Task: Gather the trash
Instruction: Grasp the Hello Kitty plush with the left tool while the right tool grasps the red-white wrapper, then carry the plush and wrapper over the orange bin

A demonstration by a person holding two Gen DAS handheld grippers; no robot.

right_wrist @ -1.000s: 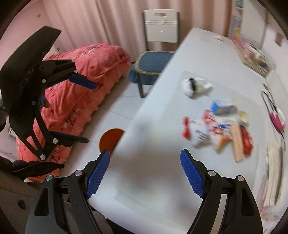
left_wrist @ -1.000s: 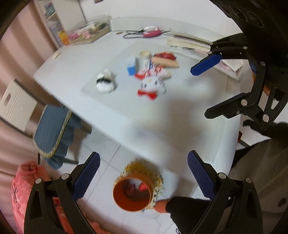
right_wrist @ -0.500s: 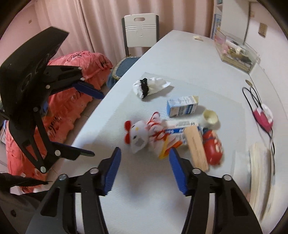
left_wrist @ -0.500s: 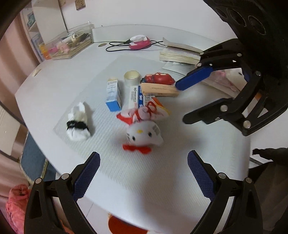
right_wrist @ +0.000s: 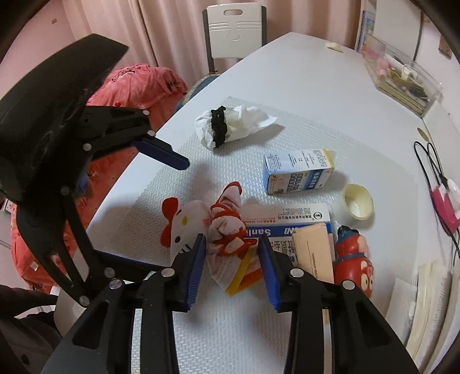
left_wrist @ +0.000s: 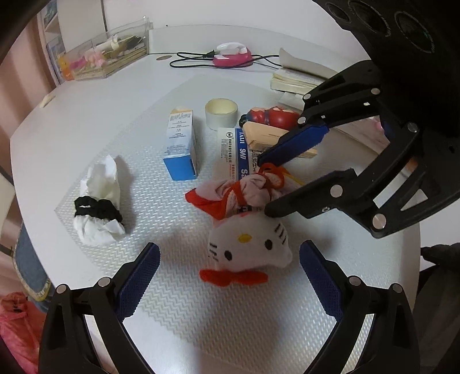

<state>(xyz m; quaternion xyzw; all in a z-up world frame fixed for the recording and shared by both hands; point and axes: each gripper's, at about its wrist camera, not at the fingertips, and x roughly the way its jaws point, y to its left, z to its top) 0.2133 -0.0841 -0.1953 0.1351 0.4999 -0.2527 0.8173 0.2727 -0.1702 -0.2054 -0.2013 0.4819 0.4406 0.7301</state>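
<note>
A white cat plush (left_wrist: 250,241) with a red bow lies on the textured mat (left_wrist: 201,310). Its pink, red-tied body (right_wrist: 227,227) sits between the blue pads of my right gripper (right_wrist: 232,240), whose jaws are closing; a thin gap still shows at the right pad. My left gripper (left_wrist: 230,250) hangs open just in front of the plush head. A crumpled white tissue with a black hair tie (left_wrist: 97,201) lies to the left on the mat. A blue-and-white carton (left_wrist: 179,143), a flat medicine box (left_wrist: 233,149) and a tape roll (left_wrist: 221,113) lie behind.
A beige block (left_wrist: 267,135) and a red toy (right_wrist: 353,259) lie by the medicine box. At the back are a pink device with a cord (left_wrist: 233,57), a clear box (left_wrist: 109,54) and books (left_wrist: 296,80). A white chair (right_wrist: 235,26) and pink bedding (right_wrist: 135,86) stand beyond the table edge.
Both grippers came down from over the floor and table edge to just above the mat. The right jaws narrowed from wide open to either side of the plush's body.
</note>
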